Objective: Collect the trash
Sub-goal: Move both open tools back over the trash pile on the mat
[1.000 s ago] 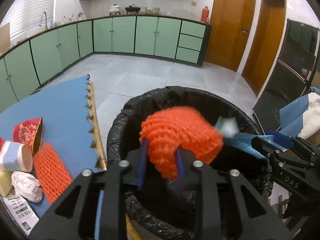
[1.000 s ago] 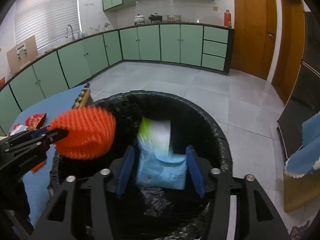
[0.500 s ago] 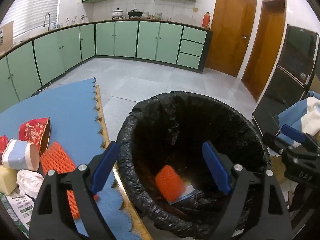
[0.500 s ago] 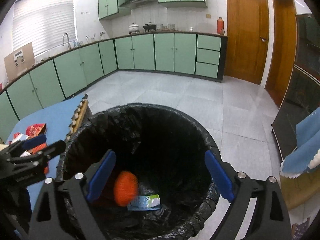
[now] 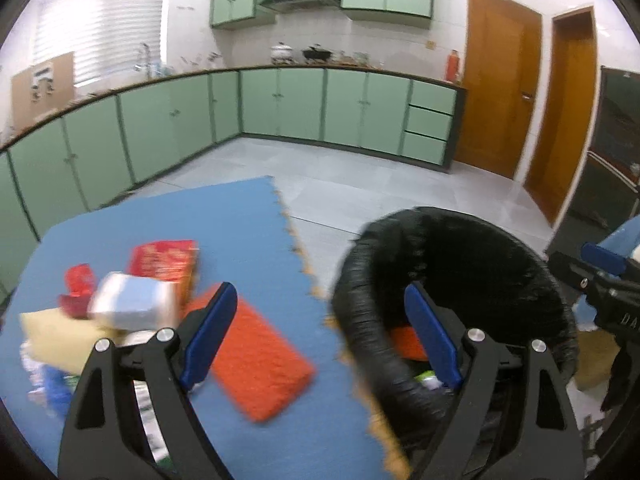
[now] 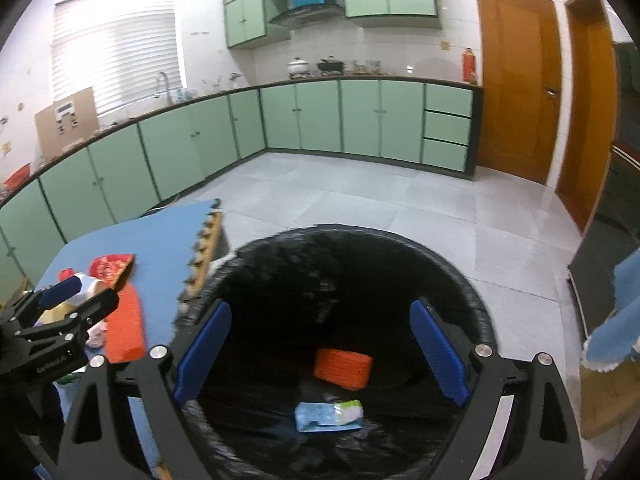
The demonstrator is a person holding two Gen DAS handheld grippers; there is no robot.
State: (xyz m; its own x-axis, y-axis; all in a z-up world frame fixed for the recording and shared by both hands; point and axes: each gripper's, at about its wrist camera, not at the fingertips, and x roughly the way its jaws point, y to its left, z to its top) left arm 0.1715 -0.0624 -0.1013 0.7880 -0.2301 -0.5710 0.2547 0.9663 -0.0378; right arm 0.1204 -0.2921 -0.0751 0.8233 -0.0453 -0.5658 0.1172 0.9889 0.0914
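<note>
The black-lined trash bin (image 6: 472, 292) sits below my right gripper (image 6: 320, 354), which hangs open and empty over its mouth. At the bottom of the bin lie an orange foam net (image 6: 343, 368) and a blue-green packet (image 6: 329, 416). My left gripper (image 5: 322, 336) is open and empty too, straddling the bin rim (image 5: 360, 320) and the edge of the blue mat (image 5: 240, 216). On the mat lie a second orange foam net (image 5: 260, 360), a paper cup (image 5: 132, 304), a red packet (image 5: 164, 260) and a yellow piece (image 5: 56, 336), all blurred.
The blue mat covers a table whose wooden edge (image 6: 206, 240) runs beside the bin. Crumpled wrappers and printed paper (image 5: 144, 400) lie at the mat's near left. Grey tiled floor (image 6: 360, 200) stretches to the green cabinets. A blue cloth (image 6: 616, 332) hangs at the right.
Both grippers opened: the orange net and the packet dropped into the bin. The left gripper then swung left toward the mat, and the right gripper rose a little above the bin.
</note>
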